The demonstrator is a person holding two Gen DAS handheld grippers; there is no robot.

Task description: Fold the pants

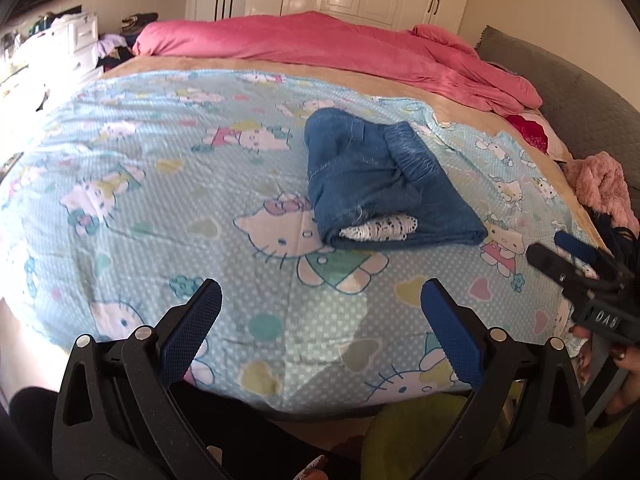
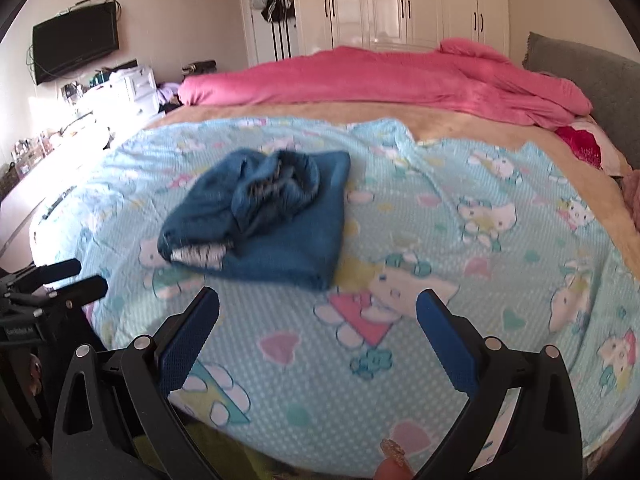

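Blue denim pants lie folded into a compact bundle on the light-blue cartoon-cat sheet, with a white lace trim showing at the near edge. They also show in the right wrist view. My left gripper is open and empty, held back near the bed's front edge, short of the pants. My right gripper is open and empty, also apart from the pants. The right gripper shows at the right of the left wrist view; the left gripper shows at the left of the right wrist view.
A pink duvet lies bunched across the far side of the bed. A grey headboard is at the right, with a pink fluffy garment by it. White wardrobes, a wall TV and cluttered drawers stand beyond.
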